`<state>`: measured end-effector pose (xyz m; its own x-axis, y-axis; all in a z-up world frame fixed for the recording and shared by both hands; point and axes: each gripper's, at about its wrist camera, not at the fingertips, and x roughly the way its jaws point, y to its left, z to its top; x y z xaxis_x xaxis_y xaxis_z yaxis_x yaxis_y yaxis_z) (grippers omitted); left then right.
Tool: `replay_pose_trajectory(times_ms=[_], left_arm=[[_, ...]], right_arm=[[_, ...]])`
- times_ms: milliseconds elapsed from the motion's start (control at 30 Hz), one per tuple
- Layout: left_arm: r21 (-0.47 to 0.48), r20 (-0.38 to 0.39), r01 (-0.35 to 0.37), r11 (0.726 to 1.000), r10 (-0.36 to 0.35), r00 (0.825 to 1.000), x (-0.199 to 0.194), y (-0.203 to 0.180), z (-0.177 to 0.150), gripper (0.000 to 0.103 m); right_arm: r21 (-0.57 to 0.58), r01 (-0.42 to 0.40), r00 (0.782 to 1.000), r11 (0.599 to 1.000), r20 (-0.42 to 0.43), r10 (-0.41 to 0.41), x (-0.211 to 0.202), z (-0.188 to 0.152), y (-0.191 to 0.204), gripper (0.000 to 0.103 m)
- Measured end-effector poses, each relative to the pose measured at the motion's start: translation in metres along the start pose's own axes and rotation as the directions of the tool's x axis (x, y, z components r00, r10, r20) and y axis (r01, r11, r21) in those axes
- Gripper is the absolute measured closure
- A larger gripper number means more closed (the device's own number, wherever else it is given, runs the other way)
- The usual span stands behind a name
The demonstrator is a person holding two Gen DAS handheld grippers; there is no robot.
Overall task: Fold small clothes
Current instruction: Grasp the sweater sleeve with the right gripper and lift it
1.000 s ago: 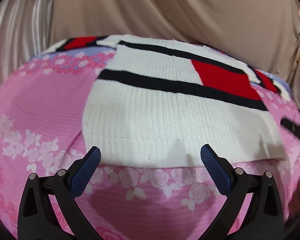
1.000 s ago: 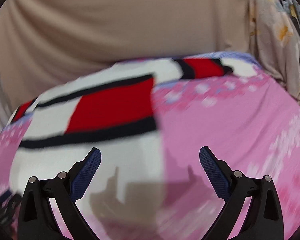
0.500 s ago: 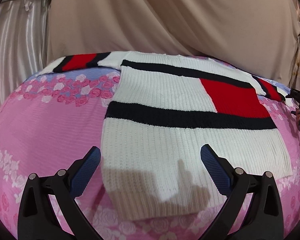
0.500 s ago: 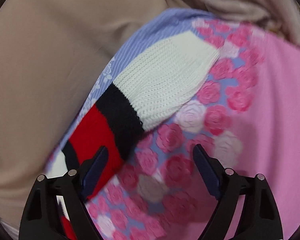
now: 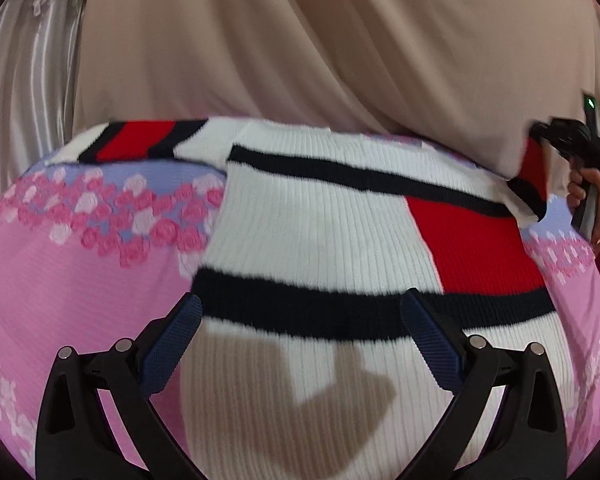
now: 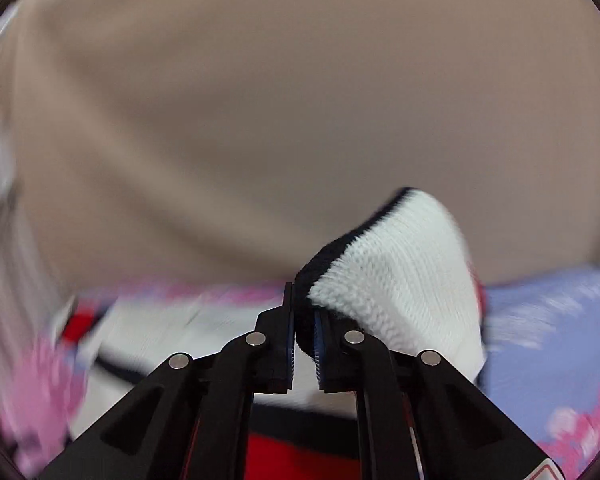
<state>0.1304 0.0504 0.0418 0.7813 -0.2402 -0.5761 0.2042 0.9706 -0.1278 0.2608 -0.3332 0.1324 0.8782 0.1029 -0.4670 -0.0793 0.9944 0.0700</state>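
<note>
A knitted sweater, white with black bands and red blocks, lies flat on a pink rose-print bedsheet, its body running away from the camera and its sleeves reaching out to either side. The left sleeve rests spread along the far edge of the bed. The left gripper hovers over the lower body of the sweater with its fingers wide apart and nothing between them, its shadow falling on the white ribbing below. At the far right of the left wrist view, a hand holds the other tool at the raised right sleeve. Seen from the right wrist, the right gripper has its fingers drawn narrow on the black band of the right sleeve's cuff, which stands lifted off the bed, up and to the right of the fingers. The fold likely turns on carrying that sleeve leftward across the body, with the right hand much the nearer. Motion blur smears the sheet and sweater beneath; the hem and collar are cut off or hidden, and a beige curtain fills the background.
</note>
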Motion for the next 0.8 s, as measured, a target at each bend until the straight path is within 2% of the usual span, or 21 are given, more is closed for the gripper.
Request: replay_pose_trajectory(times_ms=[67,100,167,233,300,367,467,567,667,700,733,767,800], left_arm=[[-0.009,0.019,0.009,1.000,-0.009,1.000,0.004,-0.001,0.010,0.005],[-0.017,0.014,0.019,1.000,-0.019,1.000,0.010,-0.001,0.015,0.005],[-0.038,-0.017,0.039,0.998,-0.040,0.999,0.021,0.000,0.022,0.005],[-0.076,-0.059,0.068,0.995,-0.073,0.996,0.034,0.006,0.030,0.005],[-0.117,-0.080,0.088,0.989,-0.098,0.992,0.046,0.016,0.038,0.006],[-0.133,-0.080,0.099,0.986,-0.110,0.991,0.054,0.022,0.045,0.006],[-0.134,-0.075,0.099,0.986,-0.109,0.991,0.067,0.020,0.055,0.006],[-0.126,-0.062,0.127,0.984,-0.135,0.989,0.073,0.005,0.061,0.006],[-0.107,-0.048,0.164,0.981,-0.170,0.984,0.072,-0.011,0.063,0.005],[-0.092,-0.046,0.168,0.981,-0.173,0.984,0.069,-0.015,0.062,0.005],[-0.061,-0.044,0.170,0.983,-0.173,0.984,0.066,-0.020,0.059,0.005],[-0.035,-0.040,0.164,0.986,-0.165,0.985,0.063,-0.022,0.058,0.005],[-0.015,-0.035,0.153,0.988,-0.154,0.988,0.061,-0.022,0.058,0.005]], right_arm=[[-0.120,-0.011,0.995,0.993,-0.100,-0.001,0.037,-0.024,0.053,0.081],[-0.152,-0.008,0.989,0.988,-0.146,-0.014,0.055,-0.044,0.075,0.081],[-0.145,-0.003,0.986,0.989,-0.165,-0.021,0.057,-0.059,0.083,0.081],[-0.059,-0.009,0.987,0.998,-0.161,-0.001,0.040,-0.072,0.073,0.076],[0.039,0.011,0.989,0.999,-0.147,-0.005,0.022,-0.080,0.045,0.054],[0.117,0.046,0.991,0.992,-0.130,-0.031,0.008,-0.087,0.017,0.045],[0.251,0.048,0.983,0.967,-0.186,0.000,0.008,-0.085,-0.012,0.043],[0.376,-0.051,0.959,0.925,-0.239,0.150,0.032,-0.080,-0.024,0.043],[0.432,-0.015,0.944,0.902,-0.290,0.155,0.060,-0.082,-0.026,0.043],[0.437,-0.002,0.946,0.899,-0.291,0.144,0.066,-0.081,-0.025,0.053],[0.438,-0.008,0.948,0.899,-0.282,0.146,0.073,-0.073,-0.020,0.069],[0.452,-0.061,0.939,0.890,-0.275,0.205,0.084,-0.060,-0.012,0.101],[0.469,-0.099,0.936,0.878,-0.254,0.242,0.088,-0.051,-0.006,0.101]])
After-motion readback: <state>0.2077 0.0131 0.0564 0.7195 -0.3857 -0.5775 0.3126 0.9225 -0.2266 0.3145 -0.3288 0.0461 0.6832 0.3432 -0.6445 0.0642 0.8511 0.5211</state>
